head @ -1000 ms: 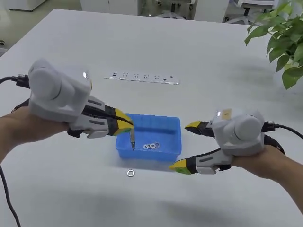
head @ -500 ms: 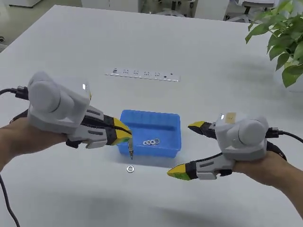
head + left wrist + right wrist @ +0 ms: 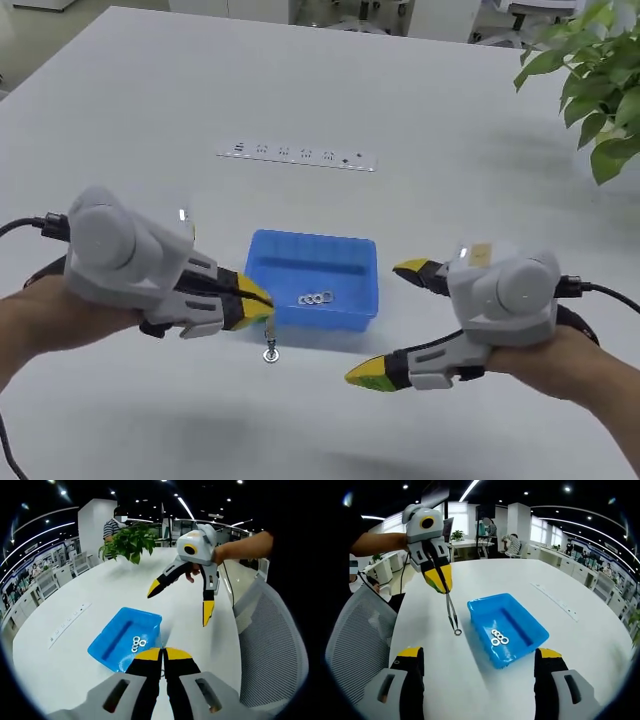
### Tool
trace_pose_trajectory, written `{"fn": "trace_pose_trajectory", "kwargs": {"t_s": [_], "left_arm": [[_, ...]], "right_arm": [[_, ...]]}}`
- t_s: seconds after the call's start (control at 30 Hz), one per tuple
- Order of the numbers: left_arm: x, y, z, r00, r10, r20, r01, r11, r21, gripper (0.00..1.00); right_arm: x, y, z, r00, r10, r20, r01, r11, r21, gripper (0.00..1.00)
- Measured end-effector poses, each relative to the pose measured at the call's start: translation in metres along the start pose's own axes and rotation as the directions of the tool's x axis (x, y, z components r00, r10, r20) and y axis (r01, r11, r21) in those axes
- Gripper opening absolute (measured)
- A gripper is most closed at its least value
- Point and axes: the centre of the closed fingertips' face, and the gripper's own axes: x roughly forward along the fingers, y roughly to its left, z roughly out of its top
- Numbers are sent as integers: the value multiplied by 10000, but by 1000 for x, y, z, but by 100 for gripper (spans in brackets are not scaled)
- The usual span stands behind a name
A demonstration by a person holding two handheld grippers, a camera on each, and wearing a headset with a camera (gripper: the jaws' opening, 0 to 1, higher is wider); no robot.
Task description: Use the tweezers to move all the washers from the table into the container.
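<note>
Tweezers [image 3: 451, 612] clamped in left hand-held gripper [image 3: 268, 303] touch washer [image 3: 270, 354]; right hand-held gripper [image 3: 375, 322] gapes.

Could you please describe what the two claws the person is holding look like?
Both are alike: a rounded pale grey body and black jaws with yellow tips. The left claw and the right claw each trail a black cable from the rear. The right claw also carries a small yellowish label on top.

Blue rectangular container [image 3: 300, 262], open top, small cluster of silver washers [image 3: 316, 298] lying flat inside. Thin tweezers [image 3: 451, 611] angled downward, tips at a lone washer [image 3: 270, 354] on the table [image 3: 450, 150], just beside the container's near wall
</note>
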Motion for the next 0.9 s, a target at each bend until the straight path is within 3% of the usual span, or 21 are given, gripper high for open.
{"fn": "trace_pose_trajectory", "kwargs": {"t_s": [0.3, 0.9], "left_arm": [[5, -1, -5, 9999, -39, -108, 40, 10000, 42, 5], [9, -3, -4, 9998, -135, -133, 137, 9998, 132, 5]], "right_arm": [[-1, 3, -4, 9999, 69, -157, -69, 10000, -13, 92], [1, 5, -7, 9994, 199, -266, -199, 9998, 4, 91]]}}
